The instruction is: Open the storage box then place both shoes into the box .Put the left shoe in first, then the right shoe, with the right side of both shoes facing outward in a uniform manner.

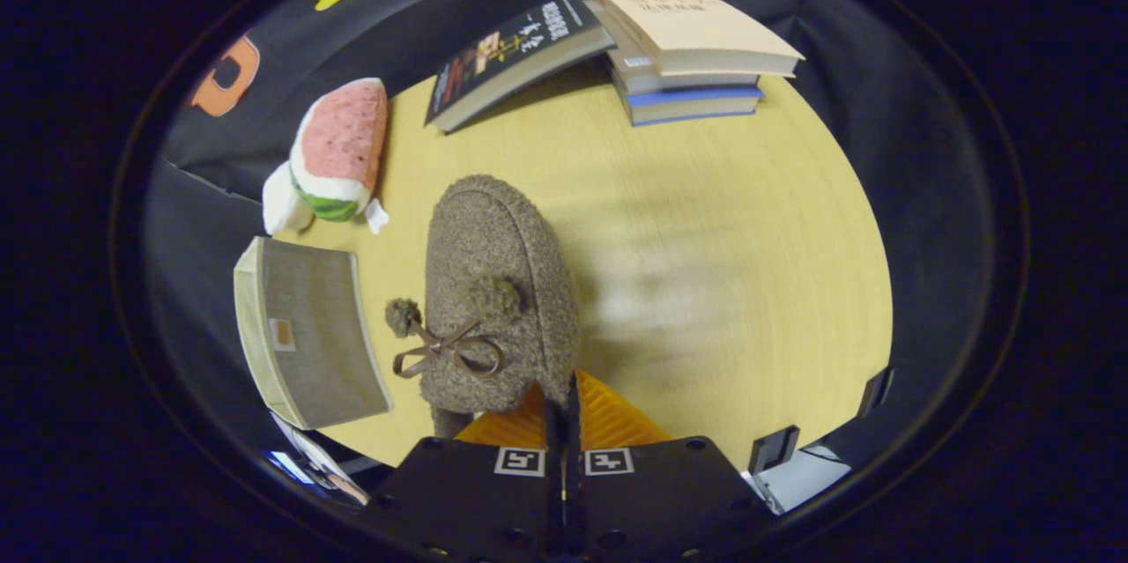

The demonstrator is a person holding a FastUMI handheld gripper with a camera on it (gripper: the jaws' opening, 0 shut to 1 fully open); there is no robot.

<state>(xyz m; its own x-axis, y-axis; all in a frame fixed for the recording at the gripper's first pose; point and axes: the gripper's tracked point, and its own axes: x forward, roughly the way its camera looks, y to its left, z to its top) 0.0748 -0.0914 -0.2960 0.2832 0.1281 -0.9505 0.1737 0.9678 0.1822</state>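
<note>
1. Jaws are seen drawn almost together, with only a thin dark slit left between the two fingers (529,426) of the gripper (564,409).
2. What, if anything, is pinched in that slit cannot be told; the near end of the shoe is covered by the fingers.
3. A fuzzy brown shoe (493,281) is seen just ahead of the fingers and touching them at its near end, its length running away toward the far side of the table (723,263).
4. A thin brown bow (448,351) and two small pom-poms are carried on the top of the shoe, near the fingertips.
5. A flat grey-topped storage box (308,334) with pale sides is found just left of the shoe, at the table's left edge, apart from the shoe.
6. A plush watermelon slice (339,149) is placed farther off on the left, beyond the box.
7. A dark book (511,56) is leaned against a stack of books (687,61) at the far side of the table, well apart from the shoe.
</note>
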